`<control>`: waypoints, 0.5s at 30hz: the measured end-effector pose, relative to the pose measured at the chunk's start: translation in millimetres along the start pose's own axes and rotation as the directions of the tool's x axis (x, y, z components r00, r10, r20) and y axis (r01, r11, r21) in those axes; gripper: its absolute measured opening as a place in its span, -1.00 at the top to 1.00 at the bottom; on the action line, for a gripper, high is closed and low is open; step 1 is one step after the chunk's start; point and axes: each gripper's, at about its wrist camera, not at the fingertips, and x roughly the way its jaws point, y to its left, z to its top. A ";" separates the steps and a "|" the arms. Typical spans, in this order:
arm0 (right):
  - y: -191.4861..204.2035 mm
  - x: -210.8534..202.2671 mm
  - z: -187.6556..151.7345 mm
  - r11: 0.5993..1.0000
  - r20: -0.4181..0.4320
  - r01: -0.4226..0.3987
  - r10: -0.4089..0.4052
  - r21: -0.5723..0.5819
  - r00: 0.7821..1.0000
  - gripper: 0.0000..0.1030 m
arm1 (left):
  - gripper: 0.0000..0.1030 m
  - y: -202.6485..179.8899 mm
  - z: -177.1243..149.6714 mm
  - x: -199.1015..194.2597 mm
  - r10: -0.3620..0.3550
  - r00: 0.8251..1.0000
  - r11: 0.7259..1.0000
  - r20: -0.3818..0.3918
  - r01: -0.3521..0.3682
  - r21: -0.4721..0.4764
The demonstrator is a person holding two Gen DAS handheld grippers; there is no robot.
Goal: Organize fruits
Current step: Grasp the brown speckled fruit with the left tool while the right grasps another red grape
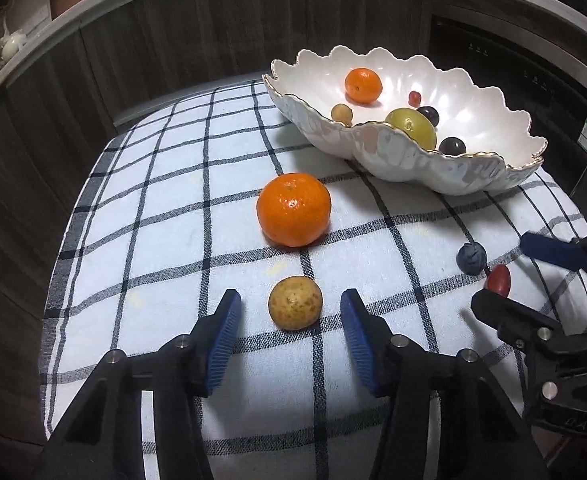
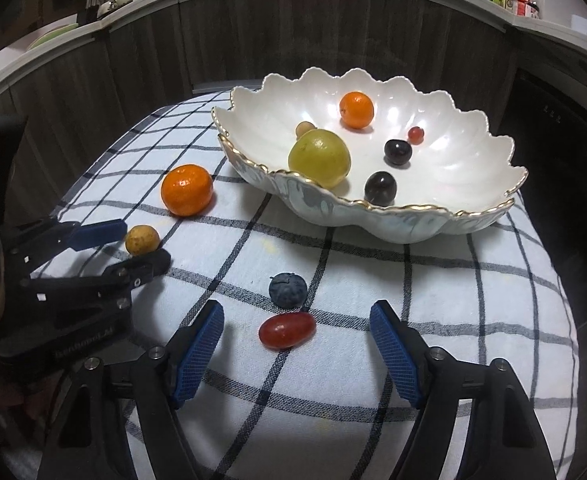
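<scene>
A brown speckled longan (image 1: 295, 303) lies on the checked cloth between the blue pads of my left gripper (image 1: 290, 296); a gap shows on each side, so it is open. Just beyond sits a mandarin (image 1: 293, 210). My right gripper (image 2: 297, 308) is open around a red grape (image 2: 287, 330) without touching it, and a blueberry (image 2: 287, 290) lies right behind the grape. The scalloped white bowl (image 2: 333, 208) at the back holds a mandarin, a yellow-green fruit, two dark grapes, a small red grape and a small longan. Each gripper shows in the other's view at the side.
The checked cloth (image 1: 153, 240) covers a small rounded table whose edges drop off left, right and front. Dark wood panelling stands close behind the bowl. A grey counter (image 2: 525, 4) above it carries bottles and a teapot.
</scene>
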 end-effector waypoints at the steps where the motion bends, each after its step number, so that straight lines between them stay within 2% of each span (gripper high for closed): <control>1: 0.3 1.9 -0.2 1.000 -0.007 -0.006 0.006 -0.002 1.000 -0.29 | 0.03 -0.6 0.0 0.3 -0.002 1.000 1.000 0.000 0.002 0.000; 3: 0.8 5.8 -1.6 1.000 -0.025 -0.024 0.023 -0.003 0.999 -0.15 | 0.05 -1.5 -0.6 0.2 -0.003 1.000 1.000 0.000 0.003 0.002; 11: -1.2 9.7 -3.9 0.999 -0.035 -0.038 0.038 0.002 0.999 0.00 | 0.32 -4.8 -2.1 -1.6 -0.026 1.000 1.000 0.002 0.026 0.005; 15: -1.0 9.4 -2.8 0.999 -0.033 -0.041 0.040 -0.010 0.999 0.35 | 0.44 -4.1 -2.5 -2.6 -0.018 1.000 1.000 0.004 0.018 0.001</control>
